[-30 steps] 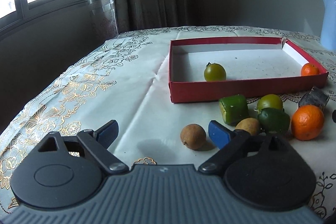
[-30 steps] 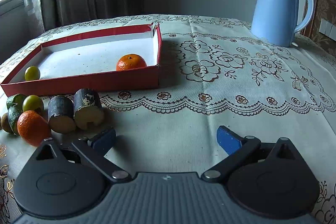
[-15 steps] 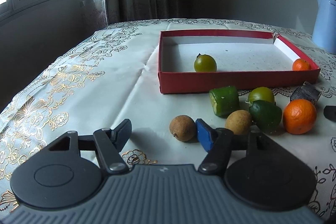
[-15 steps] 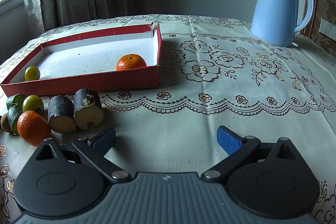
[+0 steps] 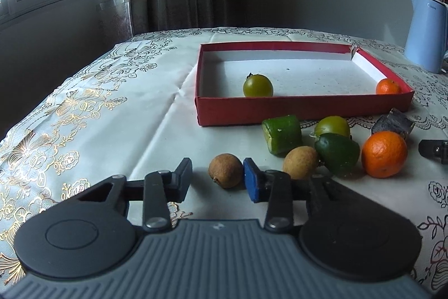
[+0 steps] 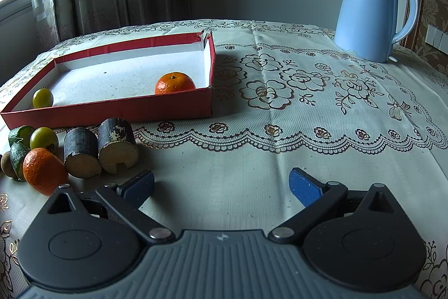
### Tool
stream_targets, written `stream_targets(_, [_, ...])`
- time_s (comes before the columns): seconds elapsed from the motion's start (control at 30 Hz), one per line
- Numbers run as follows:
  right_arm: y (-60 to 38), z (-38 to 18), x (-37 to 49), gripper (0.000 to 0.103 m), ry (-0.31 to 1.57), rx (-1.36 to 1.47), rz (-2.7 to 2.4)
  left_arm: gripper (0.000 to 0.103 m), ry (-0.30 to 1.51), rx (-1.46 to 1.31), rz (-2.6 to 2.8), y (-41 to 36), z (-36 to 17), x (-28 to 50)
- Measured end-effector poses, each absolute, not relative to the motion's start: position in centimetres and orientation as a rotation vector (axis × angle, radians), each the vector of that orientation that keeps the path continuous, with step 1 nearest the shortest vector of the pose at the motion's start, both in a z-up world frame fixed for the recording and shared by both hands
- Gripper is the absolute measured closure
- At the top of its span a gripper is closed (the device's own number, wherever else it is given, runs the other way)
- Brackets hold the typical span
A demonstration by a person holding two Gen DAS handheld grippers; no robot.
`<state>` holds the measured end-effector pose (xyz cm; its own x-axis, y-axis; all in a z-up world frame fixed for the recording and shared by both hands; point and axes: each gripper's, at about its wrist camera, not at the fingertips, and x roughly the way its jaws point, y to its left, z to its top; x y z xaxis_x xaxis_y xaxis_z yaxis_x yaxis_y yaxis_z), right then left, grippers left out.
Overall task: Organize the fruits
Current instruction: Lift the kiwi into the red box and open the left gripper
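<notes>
A flower-printed tablecloth [image 5: 92, 108] covers the table, with curtains and a window behind, and the red box [image 5: 302, 109] is your landmark. Your left gripper [image 5: 217, 181] sits low, short of the box's near-left corner, its jaws at a middling gap with nothing between them yet. The brown longan [image 5: 225, 171] lies just ahead of that gap, its right side touching or nearly touching the blue right pad [image 5: 250, 183]. If you close from here, that pad could nudge the round fruit so it rolls away. A second longan [image 5: 300, 162] rests just right of the pad, against the green fruit pieces [image 5: 282, 134], so swinging right may scatter the cluster. Inside the box lie a green tomato-like fruit [image 5: 258, 85] near the front wall and a mandarin [image 6: 175, 83] in the near-right corner. Your right gripper [image 6: 221, 187] hovers in front of the box's right end, fingers spread wide and empty, beside two dark cut cylinders [image 6: 100, 149] and a loose orange [image 6: 42, 170]. The blue kettle [image 6: 372, 10] stands far right, well apart.
</notes>
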<state>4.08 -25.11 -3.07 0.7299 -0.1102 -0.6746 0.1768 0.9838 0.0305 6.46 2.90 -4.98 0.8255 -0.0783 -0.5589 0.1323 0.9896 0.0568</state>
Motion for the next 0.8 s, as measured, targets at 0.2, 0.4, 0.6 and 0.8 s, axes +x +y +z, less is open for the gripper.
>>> stream_targets(0.2, [-25.1, -3.1, 4.1, 0.0, 0.736, 0.095, -0.158, 0.079, 0.589, 0.097, -0.121, 2.5, -4.9, 6.3])
stream_targets(0.4, [-25.1, -3.1, 4.1, 0.0, 0.736, 0.095, -0.158, 0.079, 0.583, 0.1, -0.105, 2.6, -4.7, 6.3])
stream_targets(0.6, [-25.1, -3.1, 4.1, 0.0, 0.736, 0.095, -0.158, 0.079, 0.537, 0.111, -0.075, 2.5, -3.0, 6.3])
stream_targets(0.8, [-25.1, -3.1, 4.1, 0.0, 0.736, 0.095, -0.159, 0.079, 0.505, 0.139, -0.047, 2.0, -1.6, 7.8])
